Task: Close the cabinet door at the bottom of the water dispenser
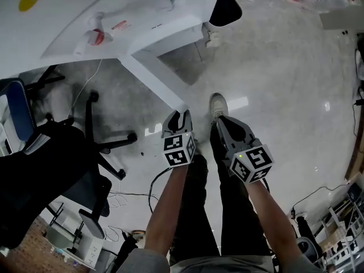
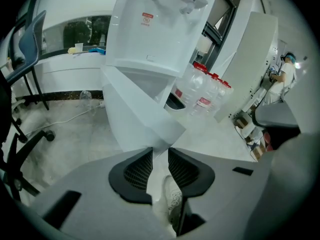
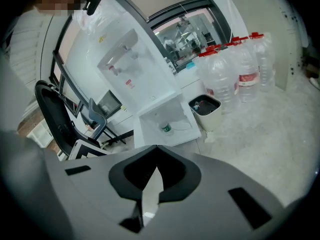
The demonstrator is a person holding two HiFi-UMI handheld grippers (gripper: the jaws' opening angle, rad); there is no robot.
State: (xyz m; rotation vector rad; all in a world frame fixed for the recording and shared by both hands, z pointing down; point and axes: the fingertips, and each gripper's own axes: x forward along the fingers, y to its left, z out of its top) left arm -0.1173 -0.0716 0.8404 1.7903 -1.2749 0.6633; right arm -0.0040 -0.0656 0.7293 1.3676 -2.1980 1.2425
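Observation:
The white water dispenser (image 1: 114,16) stands at the top of the head view, and its bottom cabinet door (image 1: 153,75) is swung out towards me. My left gripper (image 1: 181,117) is at the door's free edge. In the left gripper view the door's (image 2: 135,119) corner sits pinched between the jaws of the left gripper (image 2: 160,156). My right gripper (image 1: 220,119) hangs just to the right, above my shoe, apart from the door. Its tips (image 3: 155,149) meet with nothing between them. The right gripper view shows the dispenser (image 3: 135,69) with its open lower compartment (image 3: 167,124), which holds a small green item.
A black office chair (image 1: 68,152) stands at the left, close to the door. Several large water bottles (image 3: 235,74) and a small waste bin (image 3: 206,108) stand right of the dispenser. Cables lie on the floor (image 1: 284,95). A person (image 2: 282,76) works far off to the right.

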